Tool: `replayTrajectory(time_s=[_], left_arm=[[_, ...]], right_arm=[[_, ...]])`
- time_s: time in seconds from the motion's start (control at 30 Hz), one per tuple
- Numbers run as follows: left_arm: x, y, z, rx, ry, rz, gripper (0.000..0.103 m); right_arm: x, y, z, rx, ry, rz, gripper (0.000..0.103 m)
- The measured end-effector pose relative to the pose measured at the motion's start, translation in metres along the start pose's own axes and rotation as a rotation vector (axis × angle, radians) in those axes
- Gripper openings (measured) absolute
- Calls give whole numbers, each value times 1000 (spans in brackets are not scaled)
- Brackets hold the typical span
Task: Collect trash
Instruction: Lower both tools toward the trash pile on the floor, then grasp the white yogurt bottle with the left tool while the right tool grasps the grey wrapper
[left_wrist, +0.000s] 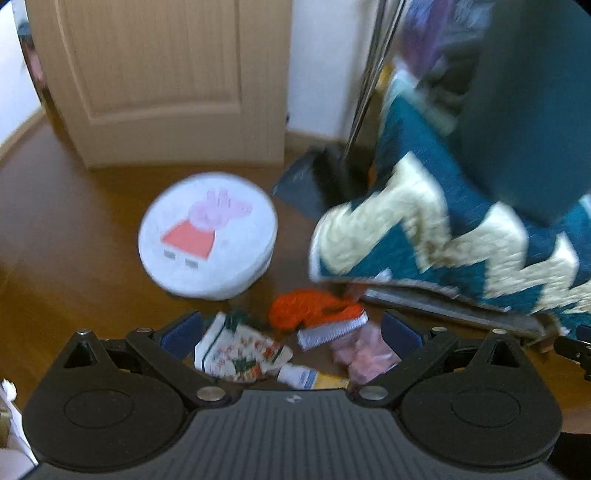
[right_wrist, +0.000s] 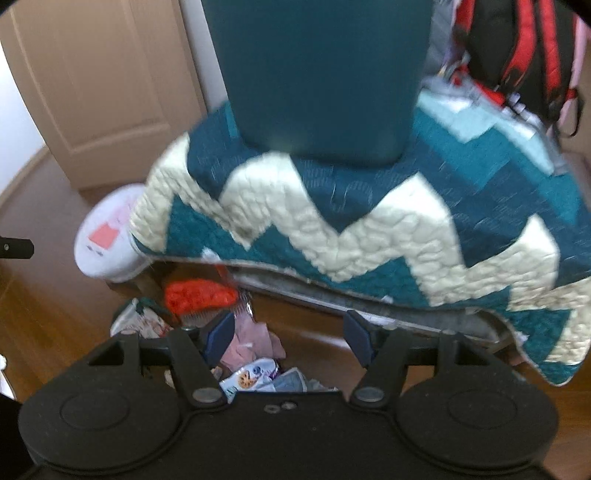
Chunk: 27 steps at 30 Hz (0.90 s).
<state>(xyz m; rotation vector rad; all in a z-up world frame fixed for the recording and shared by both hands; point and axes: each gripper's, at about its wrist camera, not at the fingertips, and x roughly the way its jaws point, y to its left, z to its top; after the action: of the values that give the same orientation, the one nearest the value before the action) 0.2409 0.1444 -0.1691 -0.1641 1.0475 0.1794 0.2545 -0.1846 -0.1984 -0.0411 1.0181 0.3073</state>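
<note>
Trash lies on the brown wood floor in front of a low bench. In the left wrist view I see a printed paper wrapper (left_wrist: 240, 350), an orange net (left_wrist: 310, 306), a white brush (left_wrist: 332, 328), a pink bag (left_wrist: 364, 354) and a white and yellow packet (left_wrist: 306, 376). My left gripper (left_wrist: 291, 332) is open above them, holding nothing. In the right wrist view my right gripper (right_wrist: 290, 334) is open and empty over the pink bag (right_wrist: 251, 339) and a blue snack wrapper (right_wrist: 255, 374); the orange net (right_wrist: 199, 291) lies to its left. A tall teal bin (right_wrist: 321, 74) stands on the quilt.
A teal and cream zigzag quilt (right_wrist: 369, 221) covers the bench and overhangs its edge. A round white box with a pink pig picture (left_wrist: 208, 232) stands on the floor to the left. A beige door (left_wrist: 155, 74), a dark dustpan (left_wrist: 303, 184) and a red and black backpack (right_wrist: 517, 55) are behind.
</note>
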Motion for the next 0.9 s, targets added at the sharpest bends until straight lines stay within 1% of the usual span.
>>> replayTrajectory(time_s=[0.13, 0.27, 0.37, 0.5, 0.53, 0.63, 0.8, 0.9], left_arm=[[65, 8, -4, -22, 124, -10, 103], [128, 3, -13, -24, 227, -30, 103], [174, 3, -27, -54, 323, -49, 103], [226, 1, -46, -112, 430, -73, 103], [238, 1, -50, -135, 450, -81, 103], [273, -4, -58, -177, 499, -79, 103], [323, -15, -78, -214, 576, -69, 102], [345, -18, -89, -227, 611, -50, 102]], right_arm=[[53, -2, -8, 14, 88, 0, 65], [101, -4, -20, 19, 158, -2, 65], [135, -7, -30, 19, 206, -5, 65], [181, -16, -50, 86, 312, -23, 65], [191, -18, -56, 102, 337, -29, 63], [215, -18, -73, 106, 389, -28, 63], [240, -14, -100, 82, 467, -9, 63], [254, -19, -110, 108, 499, -6, 63]])
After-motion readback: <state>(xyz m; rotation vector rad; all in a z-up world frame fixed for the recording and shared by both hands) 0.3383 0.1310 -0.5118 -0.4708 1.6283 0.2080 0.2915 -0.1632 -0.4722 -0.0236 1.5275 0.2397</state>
